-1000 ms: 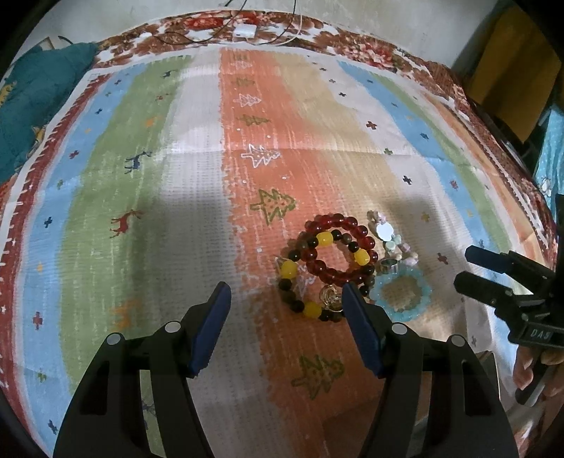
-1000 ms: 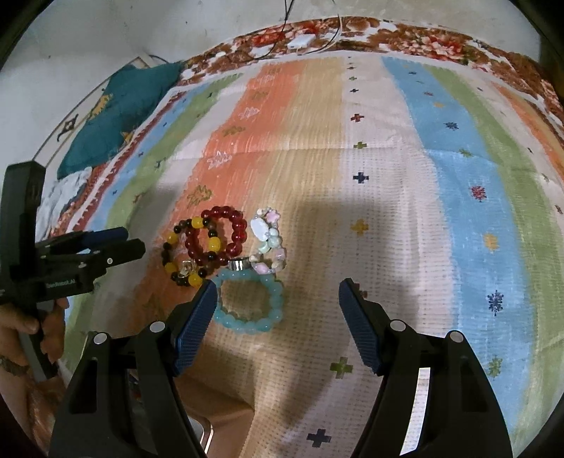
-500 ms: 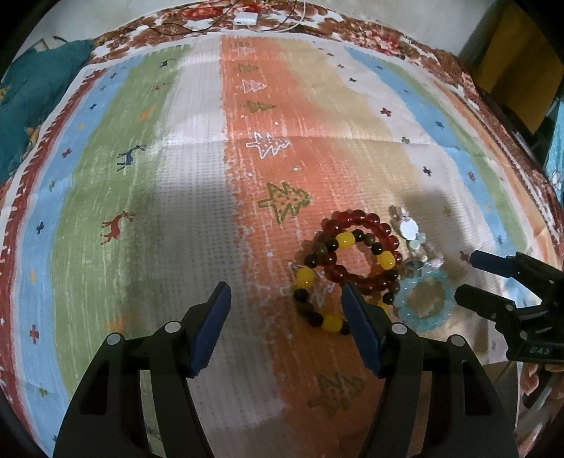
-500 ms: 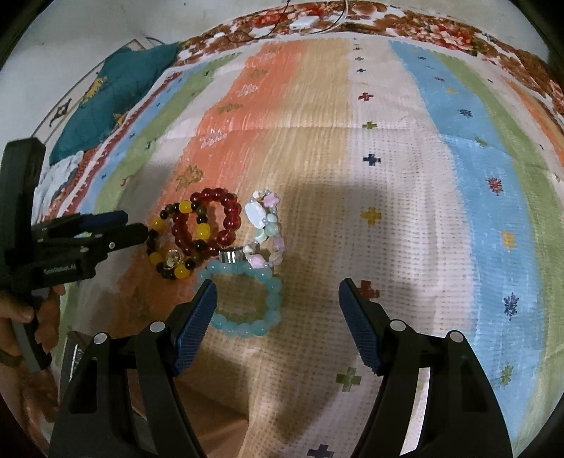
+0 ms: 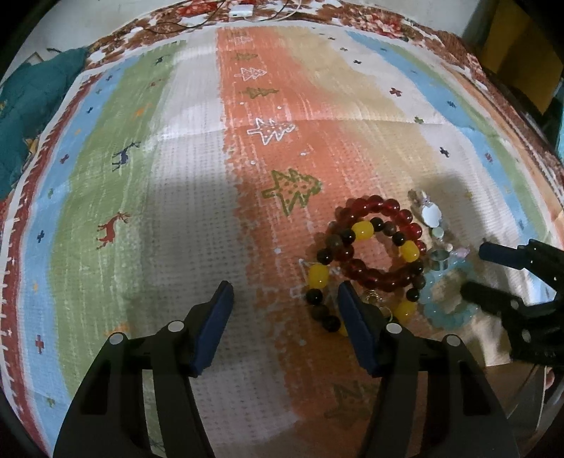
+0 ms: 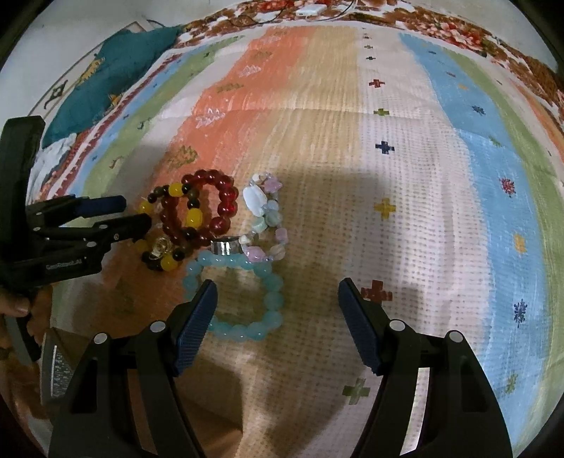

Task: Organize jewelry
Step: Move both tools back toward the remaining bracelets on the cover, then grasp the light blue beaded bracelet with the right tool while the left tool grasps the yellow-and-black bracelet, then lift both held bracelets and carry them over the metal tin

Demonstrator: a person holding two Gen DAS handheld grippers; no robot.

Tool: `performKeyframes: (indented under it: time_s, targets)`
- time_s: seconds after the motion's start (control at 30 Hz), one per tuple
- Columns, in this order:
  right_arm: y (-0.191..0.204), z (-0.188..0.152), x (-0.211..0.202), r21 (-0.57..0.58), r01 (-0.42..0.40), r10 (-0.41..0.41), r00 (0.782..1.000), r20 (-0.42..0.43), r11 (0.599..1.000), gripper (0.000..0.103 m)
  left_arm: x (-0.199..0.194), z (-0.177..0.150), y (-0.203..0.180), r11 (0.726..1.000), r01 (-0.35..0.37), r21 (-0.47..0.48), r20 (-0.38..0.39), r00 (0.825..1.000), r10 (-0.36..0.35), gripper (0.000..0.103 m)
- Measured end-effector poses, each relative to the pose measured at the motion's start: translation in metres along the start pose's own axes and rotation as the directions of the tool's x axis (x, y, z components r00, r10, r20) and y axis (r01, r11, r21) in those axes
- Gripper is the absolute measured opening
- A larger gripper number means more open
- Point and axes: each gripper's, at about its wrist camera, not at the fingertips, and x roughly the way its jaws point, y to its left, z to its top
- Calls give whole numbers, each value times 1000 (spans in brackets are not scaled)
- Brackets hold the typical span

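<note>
A pile of bead jewelry lies on the striped cloth. It holds a red bracelet (image 5: 373,204) (image 6: 225,197), a black-and-yellow bracelet (image 5: 319,274) (image 6: 169,262), a pale blue bracelet (image 5: 454,319) (image 6: 271,303), a pastel bracelet (image 5: 431,215) (image 6: 255,200) and a silver ring (image 5: 439,255) (image 6: 225,246). My left gripper (image 5: 284,296) (image 6: 130,213) hovers at the pile's left edge with its jaws closing. Its right finger overlaps the black-and-yellow bracelet, and no pad presses on it. My right gripper (image 6: 277,292) (image 5: 486,271) is also closing, over the pale blue bracelet, which lies by its left finger unpressed.
The striped holiday cloth (image 5: 176,211) covers the surface. A teal cushion (image 5: 24,105) (image 6: 116,70) lies at the far left. A white plug with cables (image 5: 241,10) sits at the far edge. A hand (image 6: 16,310) holds the left gripper's handle.
Both grippers have sunk toward the jewelry, which now looks larger and nearer. The jaws of each stand slightly narrower than before.
</note>
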Motion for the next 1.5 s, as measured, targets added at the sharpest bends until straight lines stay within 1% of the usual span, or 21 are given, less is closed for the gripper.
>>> performKeyframes:
  time_s: [0.03, 0.07, 0.13, 0.2, 0.27, 0.3, 0.33, 0.37, 0.43, 0.47, 0.5, 0.57, 0.77, 0.87, 1.0, 1.07, 1.1, 1.17, 1.5]
  targets:
    - [1, 0, 1, -11, 12, -12, 1000, 0, 1000, 55, 0, 0, 0, 1000, -5, 2, -1, 1000, 5, 59]
    - [1, 0, 1, -17, 27, -27, 1000, 2, 999, 51, 1, 0, 0, 1000, -8, 2, -2, 1000, 8, 57]
    - [-1, 1, 3, -13, 29, -29, 1000, 0, 999, 49, 1, 0, 1, 1000, -13, 1, -3, 1000, 13, 56]
    - [-1, 1, 4, -21, 36, -36, 999, -4, 999, 49, 2, -1, 0, 1000, -16, 10, 0, 1000, 16, 51]
    - [2, 0, 5, -38, 57, -57, 998, -3, 998, 44, 2, -2, -1, 1000, -24, 16, -1, 1000, 24, 40]
    - [2, 0, 4, -43, 63, -63, 998, -2, 997, 41, 3, -2, 0, 999, -30, 12, -2, 1000, 30, 37]
    - [1, 0, 4, -41, 64, -64, 998, -1, 997, 35, 3, -2, 1, 999, -37, 5, -4, 999, 37, 32]
    - [0, 0, 4, -37, 59, -60, 998, -2, 998, 32, 3, -2, 3, 999, -40, -2, -5, 999, 40, 28]
    - [-1, 0, 4, -39, 57, -58, 998, -3, 998, 28, 3, -2, 6, 999, -39, -10, -4, 999, 39, 24]
    - [-1, 0, 4, -42, 57, -57, 998, -3, 997, 24, 3, -2, 7, 999, -36, -11, -5, 999, 36, 17]
    - [-1, -1, 4, -44, 55, -56, 998, -5, 997, 22, 3, -3, 8, 999, -33, -14, -6, 999, 33, 14]
    - [0, -1, 4, -47, 56, -57, 998, -7, 997, 12, 3, -3, 7, 999, -34, -10, -5, 999, 34, 11]
    - [-2, -1, 0, -37, 40, -40, 999, 0, 999, 12, -3, -2, 7, 1000, -5, -23, 5, 1000, 6, 10]
    - [-1, -2, -7, -34, 30, -29, 999, 14, 999, 12, -14, -2, 4, 1000, 17, -21, 34, 999, -16, 10]
    - [-1, -3, -23, -29, 30, -28, 998, 58, 999, 12, -34, 0, -1, 998, 57, -25, 81, 995, -55, 10]
    - [0, -3, -30, -32, 40, -37, 996, 82, 999, 12, -40, -1, -6, 999, 51, -13, 94, 994, -50, 10]
    - [0, -3, -35, -33, 41, -37, 995, 95, 999, 12, -44, -3, -10, 999, 33, 2, 106, 994, -33, 10]
    - [1, -5, -42, -34, 43, -39, 993, 111, 999, 12, -51, -6, -17, 1000, 21, 23, 123, 992, -24, 10]
    - [9, -12, -67, -36, 33, -26, 982, 185, 999, 12, -80, -14, -28, 998, 64, 27, 184, 981, -68, 10]
